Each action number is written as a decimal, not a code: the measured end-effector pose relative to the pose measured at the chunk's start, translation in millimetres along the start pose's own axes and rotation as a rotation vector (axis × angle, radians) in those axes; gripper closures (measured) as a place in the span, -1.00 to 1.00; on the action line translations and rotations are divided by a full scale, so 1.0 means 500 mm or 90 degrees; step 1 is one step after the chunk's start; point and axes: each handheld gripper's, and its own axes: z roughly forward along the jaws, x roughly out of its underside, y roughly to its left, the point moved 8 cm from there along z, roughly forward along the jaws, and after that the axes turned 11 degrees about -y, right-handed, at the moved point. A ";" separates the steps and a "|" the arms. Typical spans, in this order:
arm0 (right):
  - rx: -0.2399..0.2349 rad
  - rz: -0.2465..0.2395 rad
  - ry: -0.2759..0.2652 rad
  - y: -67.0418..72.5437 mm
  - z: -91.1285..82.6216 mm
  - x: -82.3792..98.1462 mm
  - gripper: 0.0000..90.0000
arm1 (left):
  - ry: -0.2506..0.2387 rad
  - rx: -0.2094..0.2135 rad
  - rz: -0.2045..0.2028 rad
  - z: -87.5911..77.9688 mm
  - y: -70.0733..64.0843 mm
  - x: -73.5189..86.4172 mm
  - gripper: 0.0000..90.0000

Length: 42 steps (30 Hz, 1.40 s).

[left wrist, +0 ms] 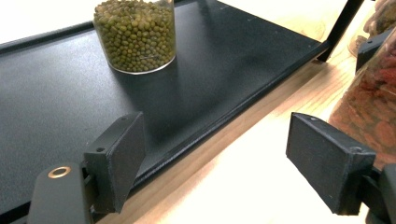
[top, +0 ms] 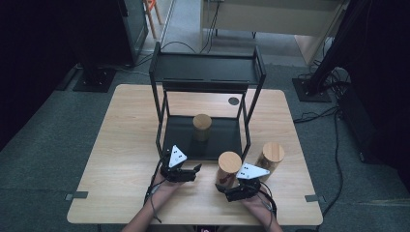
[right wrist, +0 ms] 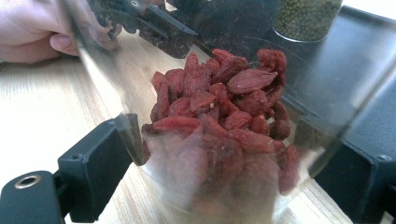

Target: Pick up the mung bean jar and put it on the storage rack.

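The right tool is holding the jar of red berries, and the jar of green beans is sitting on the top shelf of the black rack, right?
Not quite. The jar of green beans sits on the bottom shelf of the black rack, not the top one; the high view shows it there. The rest is right: the right tool has its jaws around the jar of red berries.
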 end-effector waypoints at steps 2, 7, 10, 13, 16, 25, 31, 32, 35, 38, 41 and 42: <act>0.000 0.002 -0.001 -0.001 0.000 0.000 -0.78 | 0.000 0.000 -0.001 -0.003 0.000 0.002 -0.55; -0.002 0.008 -0.001 0.000 -0.001 0.000 -0.78 | 0.006 0.000 0.007 -0.009 0.000 0.004 -0.55; -0.002 0.004 0.000 0.000 0.000 0.000 -0.78 | 0.005 0.001 0.004 -0.013 -0.002 0.007 -0.55; 0.000 0.003 0.002 0.000 0.000 0.001 -0.78 | 0.005 0.003 0.004 -0.015 -0.005 0.010 -0.55; 0.002 0.003 0.005 0.001 0.000 0.001 -0.78 | 0.004 0.005 0.004 -0.019 -0.009 0.014 -0.55; -0.001 0.018 0.005 -0.003 -0.001 0.001 -0.78 | -0.002 0.010 0.011 -0.028 -0.013 0.017 -0.55; -0.001 0.019 0.004 -0.003 -0.001 0.001 -0.78 | 0.003 0.011 0.018 -0.029 -0.017 0.021 -0.55; 0.000 0.019 0.003 -0.004 -0.001 0.000 -0.78 | 0.005 0.010 0.023 -0.028 -0.018 0.022 -0.55; 0.004 0.027 -0.007 -0.008 -0.006 -0.006 -0.78 | 0.011 0.009 0.034 -0.027 -0.021 0.024 -0.55; 0.006 0.033 -0.012 -0.010 -0.009 -0.009 -0.78 | 0.013 0.009 0.029 -0.027 -0.020 0.024 -0.55; 0.008 0.037 -0.018 -0.011 -0.014 -0.017 -0.78 | 0.013 0.009 0.022 -0.026 -0.017 0.024 -0.55; 0.006 0.034 -0.025 -0.008 -0.016 -0.025 -0.78 | 0.015 0.008 0.020 -0.026 -0.016 0.024 -0.55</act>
